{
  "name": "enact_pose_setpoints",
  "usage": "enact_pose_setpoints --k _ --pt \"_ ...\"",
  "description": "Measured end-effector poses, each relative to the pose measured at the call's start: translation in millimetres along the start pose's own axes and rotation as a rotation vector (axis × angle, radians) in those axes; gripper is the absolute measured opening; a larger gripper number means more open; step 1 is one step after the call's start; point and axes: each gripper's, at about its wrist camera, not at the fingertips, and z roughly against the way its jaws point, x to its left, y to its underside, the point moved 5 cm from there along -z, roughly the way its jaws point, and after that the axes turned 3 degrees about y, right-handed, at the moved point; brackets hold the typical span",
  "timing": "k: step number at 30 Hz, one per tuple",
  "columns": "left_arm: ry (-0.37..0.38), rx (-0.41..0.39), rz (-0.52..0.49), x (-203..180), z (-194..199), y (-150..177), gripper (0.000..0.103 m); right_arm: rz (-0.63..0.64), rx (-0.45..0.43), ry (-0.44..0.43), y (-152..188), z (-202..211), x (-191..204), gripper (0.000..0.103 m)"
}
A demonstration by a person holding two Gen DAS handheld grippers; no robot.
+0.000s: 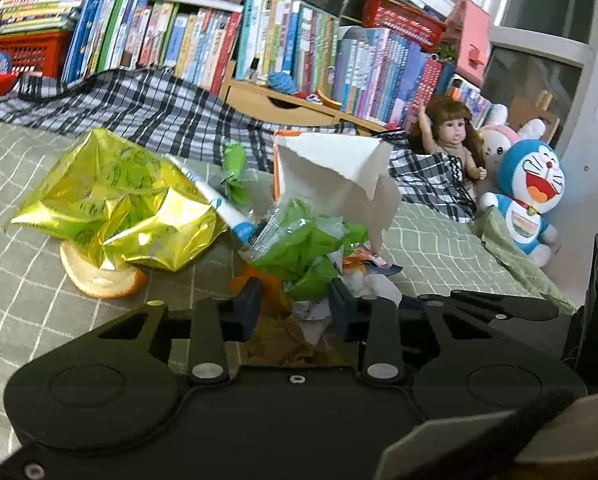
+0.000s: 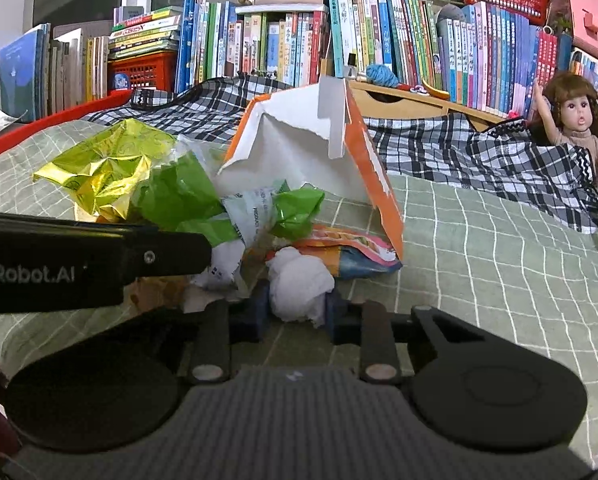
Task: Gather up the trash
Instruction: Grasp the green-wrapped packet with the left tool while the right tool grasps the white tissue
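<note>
Your trash heap sits mid-bed, all crumpled: gold foil bag left of torn orange carton, green wrappers in front of carton. Your right gripper pinches white tissue wad just before carton. Your left gripper is narrowed around wrapper scraps; pad contact unclear. Brown scrap beneath is hard to identify.

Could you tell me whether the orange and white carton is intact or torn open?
Torn open: the carton shows a ragged edge and its bare white inside.
</note>
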Motion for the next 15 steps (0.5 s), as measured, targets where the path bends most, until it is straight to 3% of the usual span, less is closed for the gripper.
enact_pose_setpoints --k 1,3,5,8,11,15 --pt "0.006 -0.006 -0.007 -1 2 0 0.03 0.002 -0.005 0.003 0 2 0 0.032" --pt "0.001 -0.022 -0.011 -3 5 -2 0.034 0.005 -0.009 0.009 0 5 -1 0.032" --pt "-0.013 -0.022 -0.01 -4 4 -5 0.055 0.004 -0.008 0.017 0 7 -3 0.032" --pt "-0.011 0.005 -0.004 -7 -4 -8 0.071 0.002 -0.008 0.025 1 8 -4 0.032" --pt "0.001 0.029 0.004 -10 -15 -10 0.073 0.0 -0.007 0.029 3 10 -5 0.032" --pt "-0.044 0.014 -0.029 -16 -25 -13 0.07 -0.006 -0.005 0.027 6 10 -6 0.032"
